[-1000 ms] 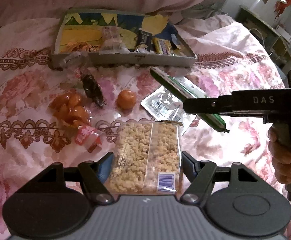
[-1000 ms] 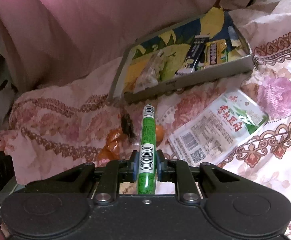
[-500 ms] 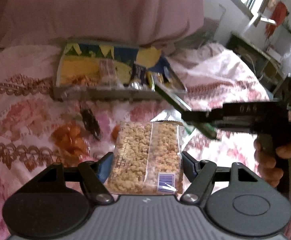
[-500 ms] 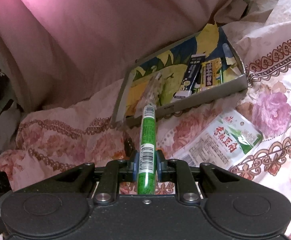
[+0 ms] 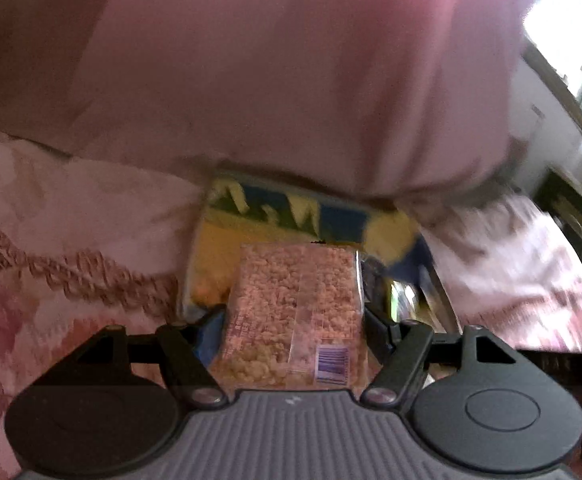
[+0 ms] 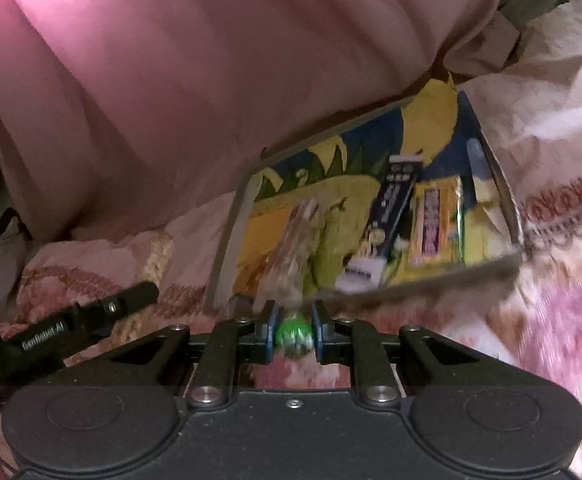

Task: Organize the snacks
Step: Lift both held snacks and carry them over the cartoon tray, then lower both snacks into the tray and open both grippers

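Left gripper (image 5: pixel 291 326) clamps puffed-snack bag (image 5: pixel 295 312) over tray (image 5: pixel 251 216) — only right view shows right gripper (image 6: pixel 293 330) pinching green tube (image 6: pixel 293 334).

A shallow box (image 6: pixel 227 236) on the flowered bedspread (image 6: pixel 563 320) keeps bare floor at its far-left corner and along its left wall. A clear packet (image 6: pixel 291 248), dark stick pack (image 6: pixel 391 216) and yellow bar (image 6: pixel 435 220) crowd its near and right parts. A pink quilt (image 6: pixel 211 80) bulges over the far rim, blocking entry from behind.
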`<state>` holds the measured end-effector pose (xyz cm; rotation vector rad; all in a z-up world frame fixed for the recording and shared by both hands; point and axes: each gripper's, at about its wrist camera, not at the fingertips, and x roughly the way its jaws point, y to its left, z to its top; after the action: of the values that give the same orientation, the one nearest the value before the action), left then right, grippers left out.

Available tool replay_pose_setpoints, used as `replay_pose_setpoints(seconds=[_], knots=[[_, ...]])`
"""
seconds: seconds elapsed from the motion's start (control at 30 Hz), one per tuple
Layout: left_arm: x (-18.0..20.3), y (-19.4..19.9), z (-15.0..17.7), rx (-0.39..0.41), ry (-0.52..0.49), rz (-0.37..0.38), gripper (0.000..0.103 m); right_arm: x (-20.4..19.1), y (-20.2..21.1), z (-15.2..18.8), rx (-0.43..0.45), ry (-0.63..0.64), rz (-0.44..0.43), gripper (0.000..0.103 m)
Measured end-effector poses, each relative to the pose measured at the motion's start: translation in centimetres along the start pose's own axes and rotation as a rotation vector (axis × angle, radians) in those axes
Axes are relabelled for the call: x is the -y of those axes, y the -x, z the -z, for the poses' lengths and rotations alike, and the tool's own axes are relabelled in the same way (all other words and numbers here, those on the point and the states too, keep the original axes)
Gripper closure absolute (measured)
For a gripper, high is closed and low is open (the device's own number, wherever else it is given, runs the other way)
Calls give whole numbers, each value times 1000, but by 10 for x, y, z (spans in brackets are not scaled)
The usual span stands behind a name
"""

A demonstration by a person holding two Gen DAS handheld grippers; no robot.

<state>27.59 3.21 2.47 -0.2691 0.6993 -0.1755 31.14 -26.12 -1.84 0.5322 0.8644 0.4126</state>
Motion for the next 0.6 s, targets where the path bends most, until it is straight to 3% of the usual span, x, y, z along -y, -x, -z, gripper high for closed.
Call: replay_pose_setpoints(seconds=[0.1, 0.23, 0.6], knots=[[-5, -22, -9, 32, 42, -18, 28, 8, -23, -11, 3, -25, 11, 84], [-18, -56, -9, 11, 109, -29, 28, 18, -47, -26, 5, -35, 18, 84], [-25, -101, 3, -12, 58, -69, 28, 33, -69, -66, 85, -113, 1, 84]])
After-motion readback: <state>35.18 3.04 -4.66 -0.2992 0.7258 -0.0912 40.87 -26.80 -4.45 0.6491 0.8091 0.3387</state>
